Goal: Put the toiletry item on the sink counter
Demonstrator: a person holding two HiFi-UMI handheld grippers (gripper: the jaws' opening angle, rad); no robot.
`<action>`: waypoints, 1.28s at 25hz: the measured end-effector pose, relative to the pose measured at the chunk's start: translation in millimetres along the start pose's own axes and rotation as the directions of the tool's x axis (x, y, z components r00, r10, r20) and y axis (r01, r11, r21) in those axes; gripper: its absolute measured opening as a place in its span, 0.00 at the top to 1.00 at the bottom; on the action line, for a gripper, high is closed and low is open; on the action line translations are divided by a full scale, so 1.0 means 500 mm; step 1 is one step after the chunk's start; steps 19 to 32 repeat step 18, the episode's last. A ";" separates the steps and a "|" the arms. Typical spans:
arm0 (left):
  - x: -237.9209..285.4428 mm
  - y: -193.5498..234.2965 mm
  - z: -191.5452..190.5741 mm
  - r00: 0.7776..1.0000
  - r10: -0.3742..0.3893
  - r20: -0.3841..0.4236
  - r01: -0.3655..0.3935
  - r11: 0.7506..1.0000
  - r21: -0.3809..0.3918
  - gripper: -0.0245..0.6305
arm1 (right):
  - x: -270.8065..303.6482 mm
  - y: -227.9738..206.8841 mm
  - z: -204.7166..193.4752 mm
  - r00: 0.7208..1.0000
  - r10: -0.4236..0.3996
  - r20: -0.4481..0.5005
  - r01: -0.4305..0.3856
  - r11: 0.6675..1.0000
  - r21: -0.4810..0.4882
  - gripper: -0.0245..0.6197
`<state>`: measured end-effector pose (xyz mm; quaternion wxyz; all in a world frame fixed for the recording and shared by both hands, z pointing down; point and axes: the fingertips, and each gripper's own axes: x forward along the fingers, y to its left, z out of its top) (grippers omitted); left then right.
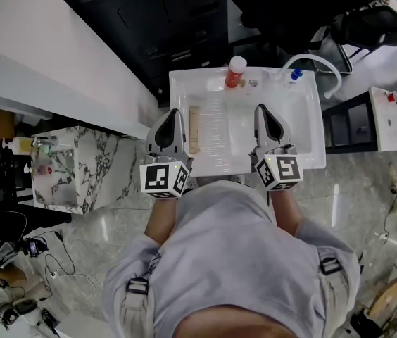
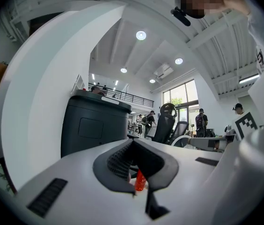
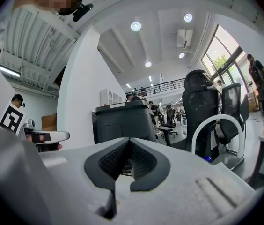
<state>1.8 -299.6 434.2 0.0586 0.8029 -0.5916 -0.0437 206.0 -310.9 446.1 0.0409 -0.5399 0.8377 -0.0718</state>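
Observation:
An orange bottle (image 1: pixel 234 74) with a white cap stands upright at the back rim of the white sink (image 1: pixel 304 157), near the white curved faucet (image 1: pixel 322 67). A beige oblong item (image 1: pixel 193 129) lies along the basin's left side. My left gripper (image 1: pixel 172 116) hovers over the sink's left edge beside that item, shut and empty. My right gripper (image 1: pixel 262 111) is over the basin's middle, also shut with nothing in it. In the left gripper view the orange bottle (image 2: pixel 140 181) shows far off through the gap under the shut left gripper (image 2: pixel 132 143). The right gripper (image 3: pixel 129 143) points level toward the room.
A dark bin (image 1: pixel 163 20) stands behind the sink, and a white wall (image 1: pixel 36 48) runs along the left. A marbled cabinet (image 1: pixel 79 167) is at left, a small white table (image 1: pixel 394 118) at right. Office chairs (image 3: pixel 207 116) and people stand farther off.

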 end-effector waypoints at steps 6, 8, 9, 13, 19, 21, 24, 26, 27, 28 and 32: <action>0.003 0.001 0.000 1.000 0.003 0.000 -0.003 1.000 0.001 0.96 | 0.004 -0.002 -0.004 1.000 0.005 -0.003 -0.004 1.000 0.007 0.95; 0.005 0.000 0.000 1.000 0.001 0.001 -0.001 1.000 0.002 0.96 | 0.006 -0.004 -0.005 1.000 0.005 -0.004 -0.004 1.000 0.010 0.95; 0.005 0.000 0.000 1.000 0.000 0.001 0.000 1.000 0.003 0.96 | 0.006 -0.005 -0.004 1.000 0.005 -0.004 -0.005 1.000 0.011 0.95; 0.007 -0.002 0.001 1.000 -0.004 0.002 0.004 1.000 0.005 0.96 | 0.007 -0.006 -0.006 1.000 0.006 -0.006 -0.006 1.000 0.016 0.96; 0.012 -0.004 0.000 1.000 -0.006 -0.001 0.006 1.000 0.009 0.96 | 0.011 -0.008 -0.007 1.000 0.010 -0.013 -0.010 1.000 0.012 0.95; 0.012 -0.004 0.000 1.000 -0.006 -0.001 0.006 1.000 0.009 0.96 | 0.011 -0.008 -0.007 1.000 0.010 -0.013 -0.010 1.000 0.012 0.95; 0.012 -0.004 0.000 1.000 -0.006 -0.001 0.006 1.000 0.009 0.96 | 0.011 -0.008 -0.007 1.000 0.010 -0.013 -0.010 1.000 0.012 0.95; 0.012 -0.004 0.000 1.000 -0.006 -0.001 0.006 1.000 0.009 0.96 | 0.011 -0.008 -0.007 1.000 0.010 -0.013 -0.010 1.000 0.012 0.95; 0.012 -0.004 0.000 1.000 -0.006 -0.001 0.006 1.000 0.009 0.96 | 0.011 -0.008 -0.007 1.000 0.010 -0.013 -0.010 1.000 0.012 0.95; 0.012 -0.004 0.000 1.000 -0.006 -0.001 0.006 1.000 0.009 0.96 | 0.011 -0.008 -0.007 1.000 0.010 -0.013 -0.010 1.000 0.012 0.95; 0.012 -0.004 0.000 1.000 -0.006 -0.001 0.006 1.000 0.009 0.96 | 0.011 -0.008 -0.007 1.000 0.010 -0.013 -0.010 1.000 0.012 0.95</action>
